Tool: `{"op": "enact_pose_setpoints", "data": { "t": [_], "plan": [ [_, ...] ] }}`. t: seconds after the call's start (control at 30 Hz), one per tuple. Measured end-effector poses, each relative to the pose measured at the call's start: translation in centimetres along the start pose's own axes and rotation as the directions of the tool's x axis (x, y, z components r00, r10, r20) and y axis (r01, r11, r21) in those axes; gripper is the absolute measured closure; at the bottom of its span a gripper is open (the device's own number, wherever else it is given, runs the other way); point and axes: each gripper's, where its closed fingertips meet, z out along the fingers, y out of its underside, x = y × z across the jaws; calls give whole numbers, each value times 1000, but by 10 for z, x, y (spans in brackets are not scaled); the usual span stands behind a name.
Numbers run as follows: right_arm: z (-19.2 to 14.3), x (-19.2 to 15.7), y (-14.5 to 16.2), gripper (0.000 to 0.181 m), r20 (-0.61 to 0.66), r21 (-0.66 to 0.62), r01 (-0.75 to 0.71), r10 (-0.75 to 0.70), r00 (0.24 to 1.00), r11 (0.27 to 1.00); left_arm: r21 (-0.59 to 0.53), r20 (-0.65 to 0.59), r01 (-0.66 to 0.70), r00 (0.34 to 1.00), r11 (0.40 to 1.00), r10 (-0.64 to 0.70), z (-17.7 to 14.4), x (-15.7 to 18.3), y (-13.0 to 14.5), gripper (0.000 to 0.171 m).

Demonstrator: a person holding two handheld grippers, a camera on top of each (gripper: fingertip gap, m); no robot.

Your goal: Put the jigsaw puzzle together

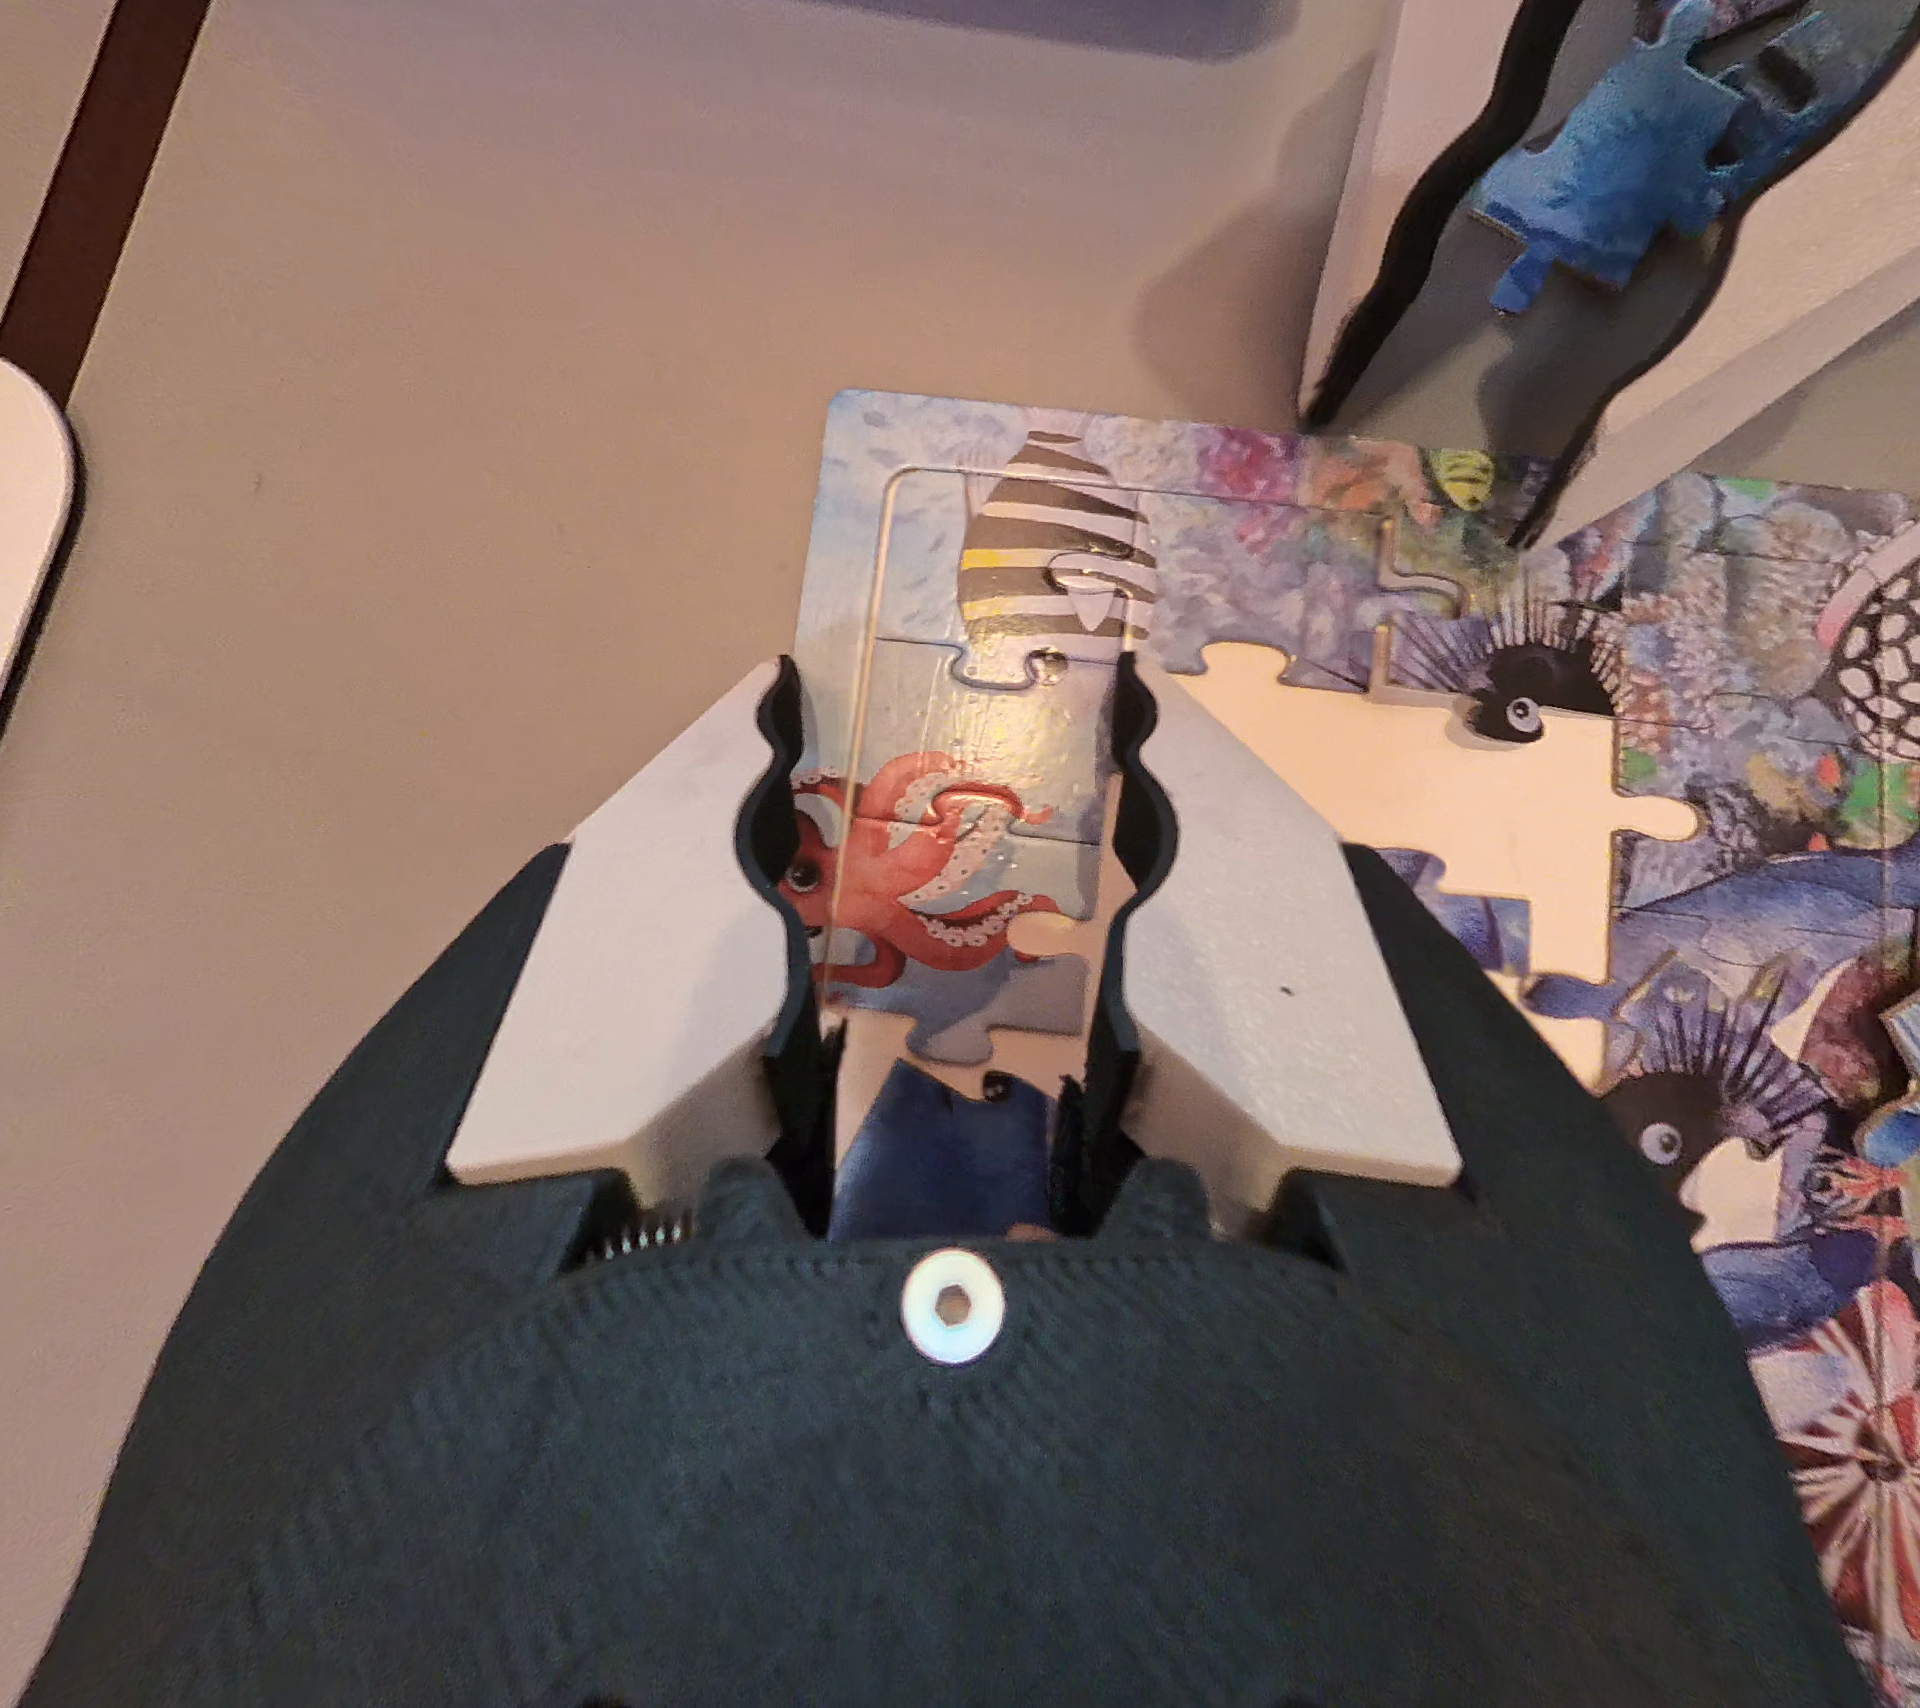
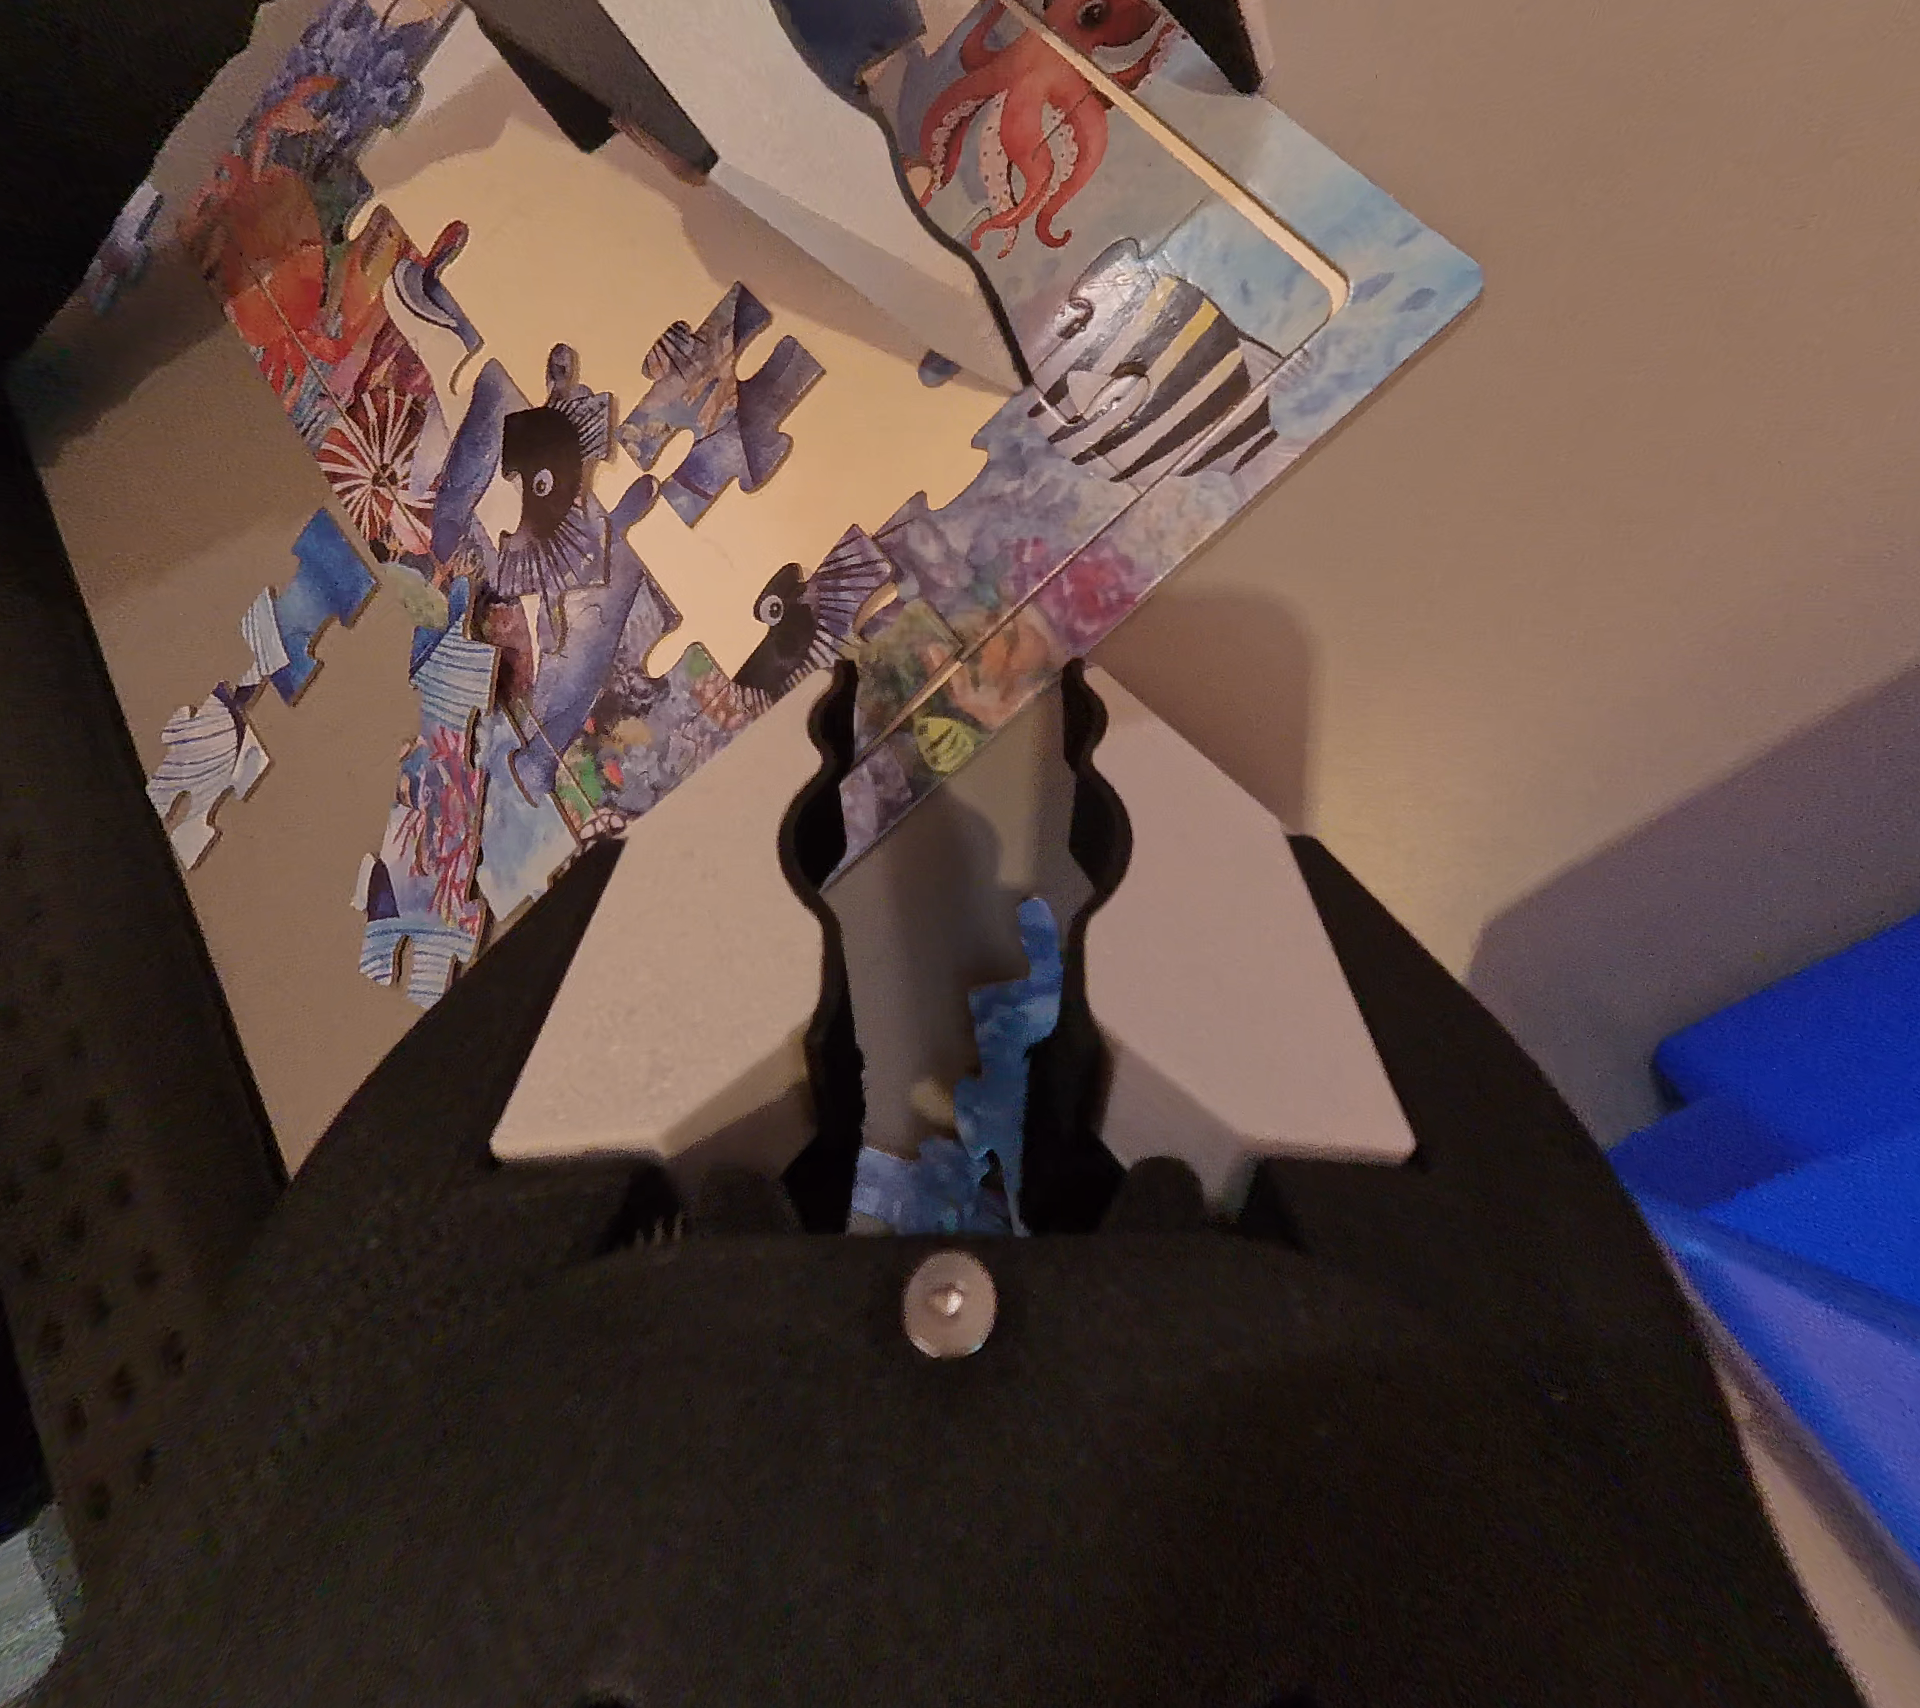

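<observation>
Both grippers are carrying pieces to the puzzle tray [image 1: 847,453] on the table: the left gripper [image 1: 956,682], fingers narrowly parted around a dark blue piece [image 1: 940,1159], and the right gripper [image 2: 961,682], pinching a light blue piece [image 2: 1003,1076], each needing alignment with a bare gap [image 1: 1496,785].

Warm, dim indoor light tints both views. In the left wrist view, glare streaks the glossy puzzle board [image 1: 997,723] between the fingers, and the far claw [image 1: 1704,131] is motion-blurred, casting a soft shadow on the table [image 1: 623,308]. The right wrist view is darker: its own claw [image 2: 961,702] body is nearly black, the left edge murky. Wide-angle bending stretches the edges.
</observation>
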Motion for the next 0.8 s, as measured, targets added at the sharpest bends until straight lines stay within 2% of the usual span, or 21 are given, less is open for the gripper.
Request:
{"op": "enact_pose_setpoints", "data": {
  "t": [0.33, 0.5, 0.57, 0.7, 0.8],
  "plan": [
    [-1, 1, 3, 146, -26, -2, 6, -6, 1000, 1000, 1, 6, -3, 1000, 1000, 3, 2, -2, -2, 114],
    [-1, 7, 4, 157, -113, -48, 48, -53, 992, 998, 0, 13, -1, 1000, 1000, 1, 2, -2, -2, 114],
    [-2, 5, 3, 143, -140, -61, 60, -68, 988, 996, 4, 13, 1, 1000, 1000, -1, 2, -2, -2, 114],
    [-15, -4, -20, 161, -173, 39, 139, -131, 976, 989, 8, 12, 5, 1000, 1000, -6, 2, -2, -2, 114],
    [-2, -6, -4, 181, -133, -47, 129, -134, 982, 991, 6, 12, 8, 1000, 1000, -8, 2, -2, -2, 114]
  ]
}}
